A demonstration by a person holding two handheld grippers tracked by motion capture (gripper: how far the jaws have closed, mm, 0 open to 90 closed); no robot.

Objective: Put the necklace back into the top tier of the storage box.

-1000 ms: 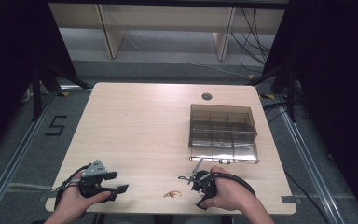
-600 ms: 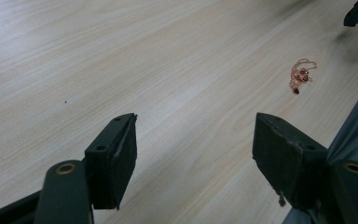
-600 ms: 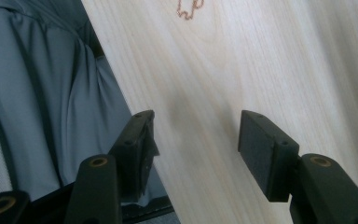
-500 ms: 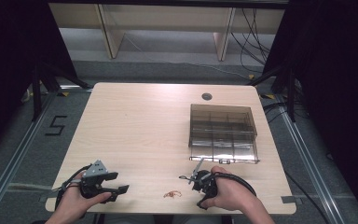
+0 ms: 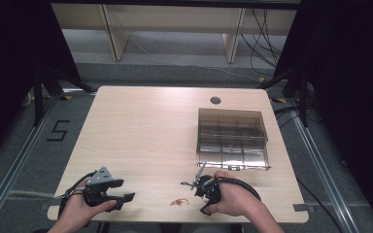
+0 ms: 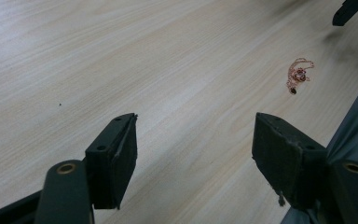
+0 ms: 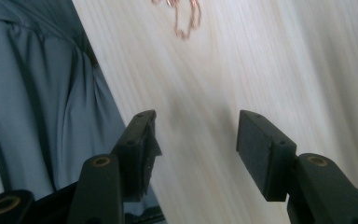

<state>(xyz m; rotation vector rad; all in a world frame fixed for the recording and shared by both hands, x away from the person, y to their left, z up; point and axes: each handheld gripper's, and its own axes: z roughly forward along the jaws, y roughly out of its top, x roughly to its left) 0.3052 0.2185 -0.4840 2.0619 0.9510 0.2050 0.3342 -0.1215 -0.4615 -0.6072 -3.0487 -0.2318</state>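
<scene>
A small copper-coloured chain [image 5: 178, 201] lies bunched on the wooden table [image 5: 141, 131] near its front edge, between my two grippers. My left gripper [image 5: 124, 199] rests at the front left, open and empty, jaws pointing right toward the chain [image 6: 298, 74]. My right gripper [image 5: 194, 185] is at the front right of the chain, open with nothing between its jaws. In the right gripper view the chain [image 7: 182, 14] sits at the top edge, blurred, beyond the open jaws [image 7: 196, 140].
A smoky clear plastic compartment box [image 5: 232, 138] stands on the right half of the table, behind my right hand. A dark round grommet [image 5: 215, 100] is set in the table's far edge. The person's grey clothing [image 7: 37, 93] lies just past the front edge.
The left gripper has stayed still. The right gripper has shifted slightly near the chain; its view is motion-blurred.
</scene>
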